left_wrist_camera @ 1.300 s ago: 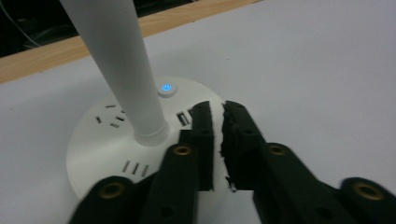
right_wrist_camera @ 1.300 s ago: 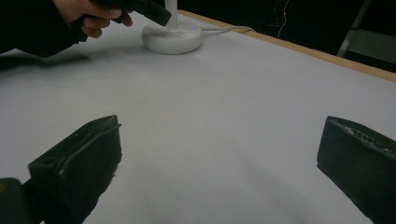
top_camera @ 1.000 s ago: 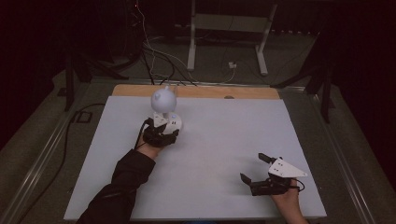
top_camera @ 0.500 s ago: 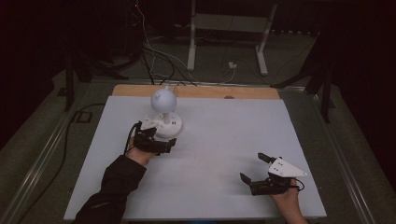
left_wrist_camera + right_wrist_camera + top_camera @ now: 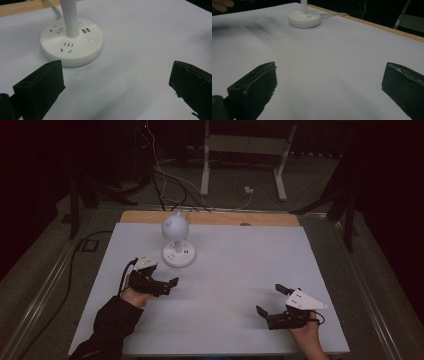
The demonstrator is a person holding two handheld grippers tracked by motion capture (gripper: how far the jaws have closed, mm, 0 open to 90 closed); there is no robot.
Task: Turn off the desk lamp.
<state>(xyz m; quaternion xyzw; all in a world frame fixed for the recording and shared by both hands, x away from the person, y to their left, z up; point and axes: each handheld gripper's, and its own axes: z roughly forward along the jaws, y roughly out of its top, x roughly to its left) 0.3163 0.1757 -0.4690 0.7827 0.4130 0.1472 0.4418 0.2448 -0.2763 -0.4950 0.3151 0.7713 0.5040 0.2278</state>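
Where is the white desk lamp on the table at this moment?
In the high view the white desk lamp stands on the table's far left part, near the wooden edge, just beyond the open left gripper.

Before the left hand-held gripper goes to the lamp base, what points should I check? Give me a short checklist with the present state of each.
1. Left hand-held gripper open, nothing between its jaws: ok.
2. Round white lamp base flat on the white table surface, stem upright: ok.
3. Left hand-held gripper apart from the base, not touching: ok.
4. Right hand-held gripper open and resting far from the lamp: ok.
5. Lamp cable runs off the far side, away from both grippers: ok.
6. Whether the lamp is switched on: cannot tell; a small light glows on the base.
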